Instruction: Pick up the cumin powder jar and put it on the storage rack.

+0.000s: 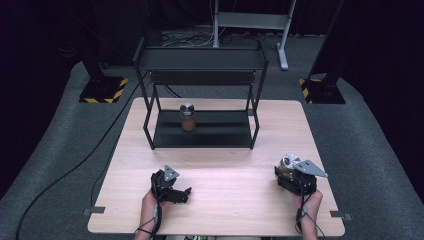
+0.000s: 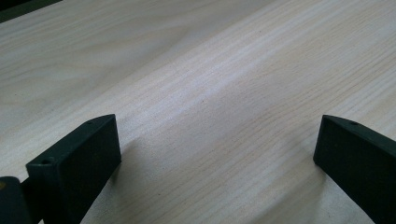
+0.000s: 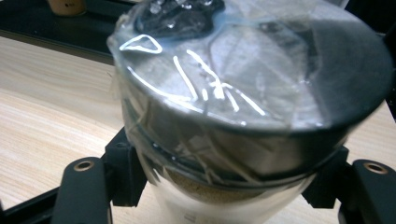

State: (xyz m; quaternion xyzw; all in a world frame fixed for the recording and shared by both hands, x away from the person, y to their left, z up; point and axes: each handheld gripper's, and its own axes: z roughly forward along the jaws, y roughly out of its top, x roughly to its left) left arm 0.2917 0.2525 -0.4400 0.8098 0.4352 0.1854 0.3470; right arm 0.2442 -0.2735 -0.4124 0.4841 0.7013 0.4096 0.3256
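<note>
My right gripper [image 1: 287,172] is shut on a jar [image 1: 288,164] with a shiny metal lid at the table's front right. In the right gripper view the jar [image 3: 243,93] looms close, wrapped in clear film, brown contents under the lid, a black jaw pressing on each side. A second jar [image 1: 187,117] with brown contents and a grey lid stands on the lower shelf of the black rack [image 1: 202,135]. My left gripper [image 1: 182,195] rests at the front left of the table, jaws wide apart. In the left gripper view its fingers [image 2: 74,158] frame bare wood.
The black two-level rack [image 1: 200,57] stands at the far middle of the light wooden table [image 1: 230,170]. Cables run across the grey floor to the left. Metal stands with yellow-black bases [image 1: 102,90] flank the table's far corners.
</note>
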